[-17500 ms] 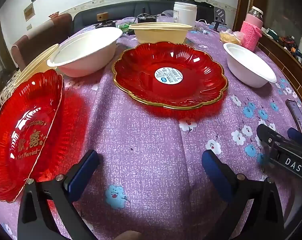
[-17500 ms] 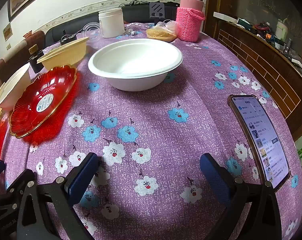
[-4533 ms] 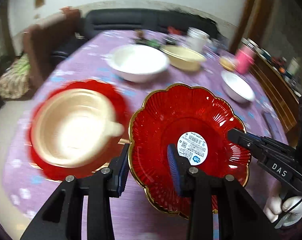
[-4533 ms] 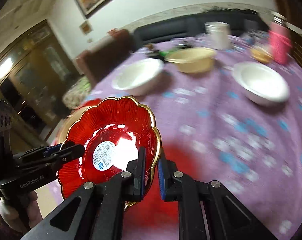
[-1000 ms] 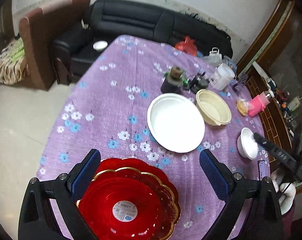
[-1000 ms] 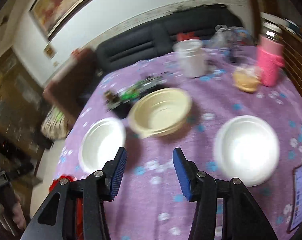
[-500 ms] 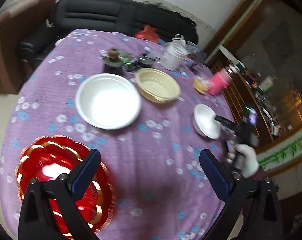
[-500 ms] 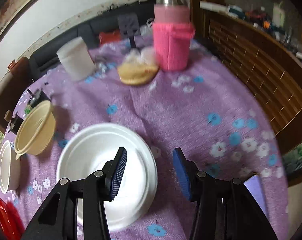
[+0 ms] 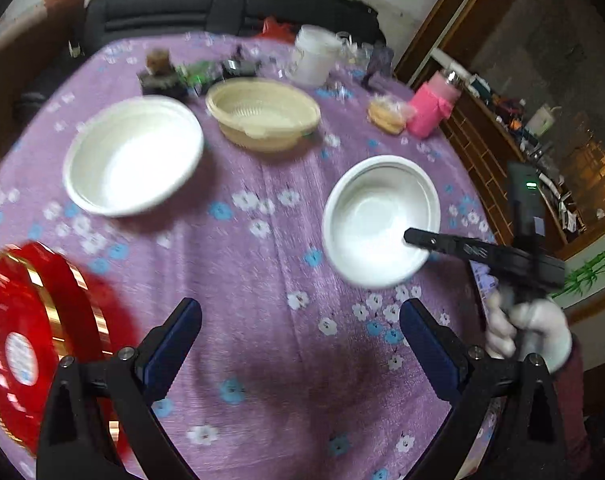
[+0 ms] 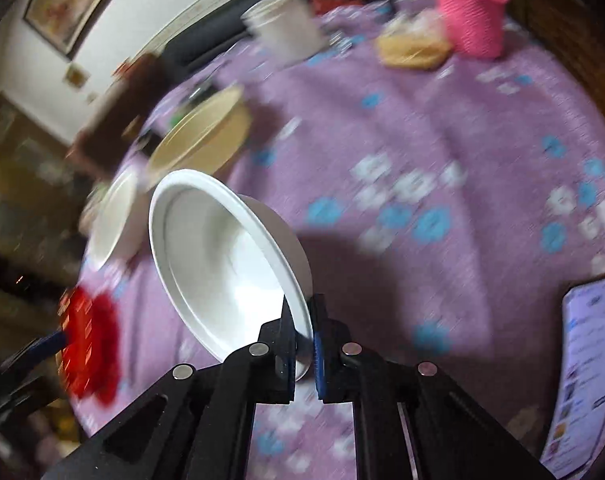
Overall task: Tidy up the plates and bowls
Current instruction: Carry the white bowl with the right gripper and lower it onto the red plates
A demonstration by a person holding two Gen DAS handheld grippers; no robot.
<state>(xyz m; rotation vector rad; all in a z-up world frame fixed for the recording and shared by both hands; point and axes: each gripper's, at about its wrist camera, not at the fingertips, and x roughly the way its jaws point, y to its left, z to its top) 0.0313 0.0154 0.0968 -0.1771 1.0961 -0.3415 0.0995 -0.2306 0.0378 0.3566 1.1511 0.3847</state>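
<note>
A small white bowl point(image 9: 374, 212) point(image 10: 222, 264) is on the purple flowered cloth at the right, and my right gripper point(image 10: 302, 316) point(image 9: 416, 238) is shut on its near rim, one pad inside and one outside. My left gripper point(image 9: 300, 328) hangs open over bare cloth with nothing between its fingers. A larger white bowl point(image 9: 134, 156) point(image 10: 114, 220) and a beige strainer bowl point(image 9: 262, 114) point(image 10: 206, 136) stand farther back. Stacked red gold-rimmed plates point(image 9: 18, 332) point(image 10: 88, 344) lie at the left edge.
A phone point(image 10: 586, 360) lies at the table's right edge. At the back stand a white jar point(image 9: 314, 56), a bottle in a pink knit sleeve point(image 9: 430, 110) and a snack bag point(image 9: 386, 114). A gloved hand point(image 9: 526, 328) holds the right gripper.
My right gripper came down and shut on the small white bowl's rim. My left gripper swung right across the table, leaving the red plates at the left edge.
</note>
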